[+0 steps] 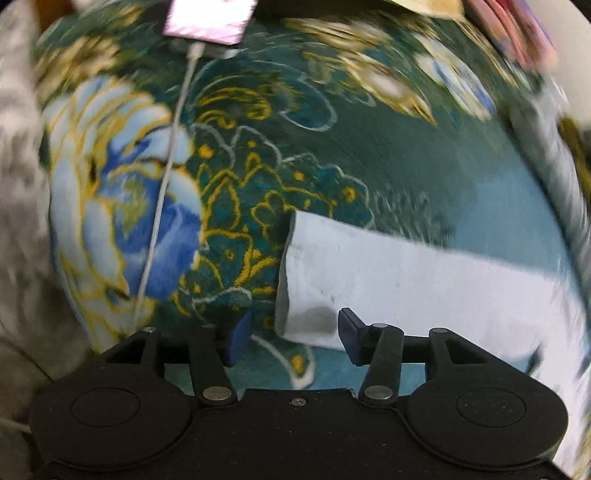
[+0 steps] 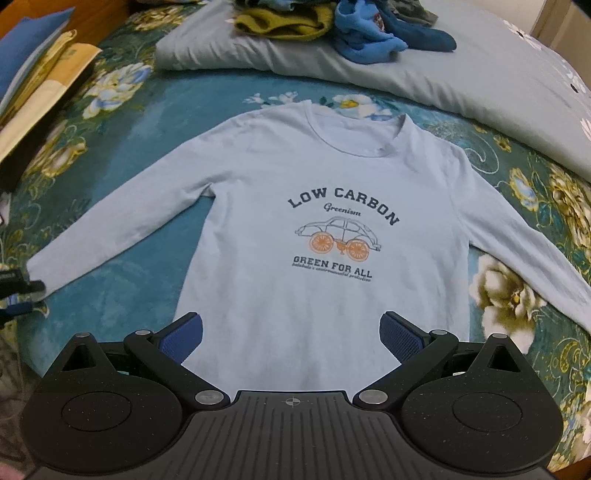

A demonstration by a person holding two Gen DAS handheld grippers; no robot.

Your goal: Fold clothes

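Right wrist view: we list a pale blue shirt [image 2: 314, 206] flat on the bed [image 2: 122, 295] ahead of our wide-open, empty right hand-held gripper [image 2: 291, 336]; our left hand-held gripper [image 1: 291, 332], part-open, straddles its sleeve cuff [image 1: 306, 295], gripping nothing.

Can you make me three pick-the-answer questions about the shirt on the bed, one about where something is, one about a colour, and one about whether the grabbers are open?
1. Where is the shirt's cuff in the left wrist view?
A. between the left gripper's open fingers
B. on the clothes pile
C. under the phone

2. What colour are the car's wheels on the shirt?
A. green
B. orange
C. purple

3. How is the right gripper?
A. shut on a sleeve
B. shut on nothing
C. open above the shirt's lower part

Answers: 1 A, the cuff lies between the blue pads. 2 B, both wheels are orange. 3 C, its fingers stand apart, gripping nothing.
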